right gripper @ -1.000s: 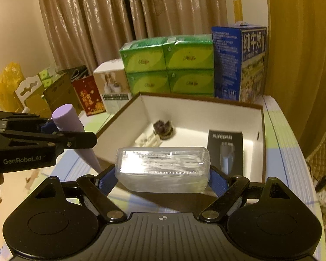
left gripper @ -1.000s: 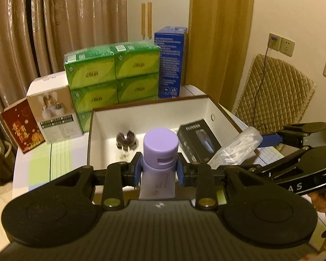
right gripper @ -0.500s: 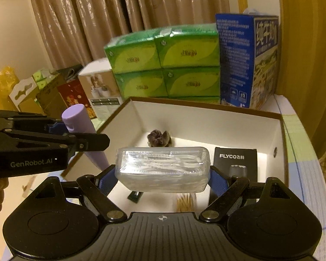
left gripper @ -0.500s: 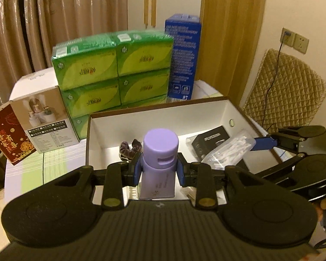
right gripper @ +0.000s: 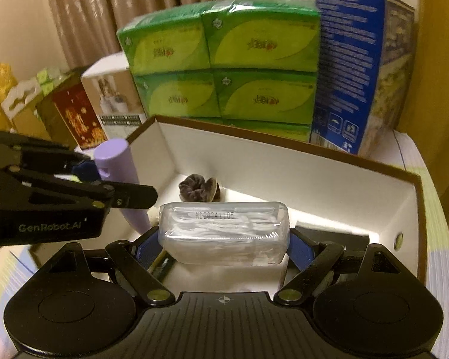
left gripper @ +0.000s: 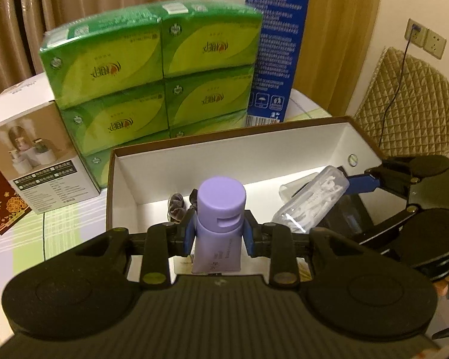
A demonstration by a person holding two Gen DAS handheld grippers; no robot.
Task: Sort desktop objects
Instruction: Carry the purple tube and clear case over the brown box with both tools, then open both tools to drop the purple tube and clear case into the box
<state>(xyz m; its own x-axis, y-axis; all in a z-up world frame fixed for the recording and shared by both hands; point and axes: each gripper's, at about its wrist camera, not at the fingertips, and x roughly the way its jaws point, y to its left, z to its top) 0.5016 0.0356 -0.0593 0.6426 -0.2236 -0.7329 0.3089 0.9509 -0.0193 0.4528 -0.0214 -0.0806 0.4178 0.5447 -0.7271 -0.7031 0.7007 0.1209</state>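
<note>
A: Left tongs (left gripper: 218,237)?
B: Clamped on purple tube (left gripper: 218,224), cap up, over the box (left gripper: 254,161).
A: Right tongs (right gripper: 223,246)?
B: Gripping clear case (right gripper: 223,236), also above box. Scrunchie (right gripper: 198,191) inside; green packs (left gripper: 152,68) behind, on surface (left gripper: 60,227).

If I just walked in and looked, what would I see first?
Probably the purple tube, standing upright in the left gripper right above the white box. Beside it, the right gripper grips a clear case of white sticks over the same box. Behind the box, bright green packs are stacked high next to a tall blue carton.
</note>
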